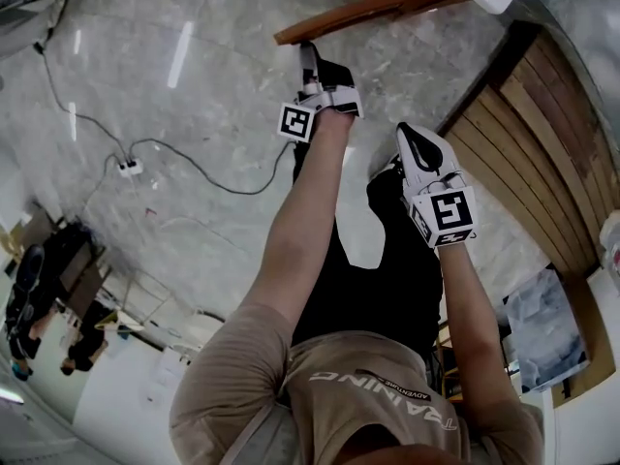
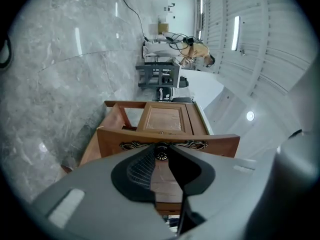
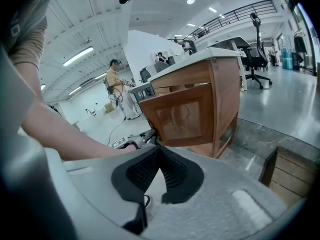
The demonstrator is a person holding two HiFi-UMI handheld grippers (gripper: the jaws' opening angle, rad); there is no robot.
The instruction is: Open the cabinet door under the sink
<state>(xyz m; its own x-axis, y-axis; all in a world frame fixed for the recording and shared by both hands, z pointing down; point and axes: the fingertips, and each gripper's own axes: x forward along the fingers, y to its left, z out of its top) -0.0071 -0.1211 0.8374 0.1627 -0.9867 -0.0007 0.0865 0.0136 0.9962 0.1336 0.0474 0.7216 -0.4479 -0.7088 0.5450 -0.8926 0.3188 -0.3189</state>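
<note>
The wooden cabinet door (image 1: pixel 339 15) stands swung out from the cabinet (image 3: pixel 225 99), which has a white countertop (image 3: pixel 200 58). In the left gripper view the door's edge faces me, with a round dark knob (image 2: pixel 160 153) and ornate metal plates on it. My left gripper (image 2: pixel 161 156) is shut on that knob and points level; in the head view the left gripper (image 1: pixel 308 54) sits at the door's edge. The right gripper view shows the door's glossy panel (image 3: pixel 182 119) with the left gripper (image 3: pixel 142 138) at its free edge. My right gripper (image 3: pixel 159 150) is shut and empty, held (image 1: pixel 407 136) apart from the door.
A slatted wooden panel (image 1: pixel 542 153) lies on the marble floor to the right. A cable and power strip (image 1: pixel 129 168) lie on the left. Far off are a person (image 3: pixel 116 79) at some desks and an office chair (image 3: pixel 257 59).
</note>
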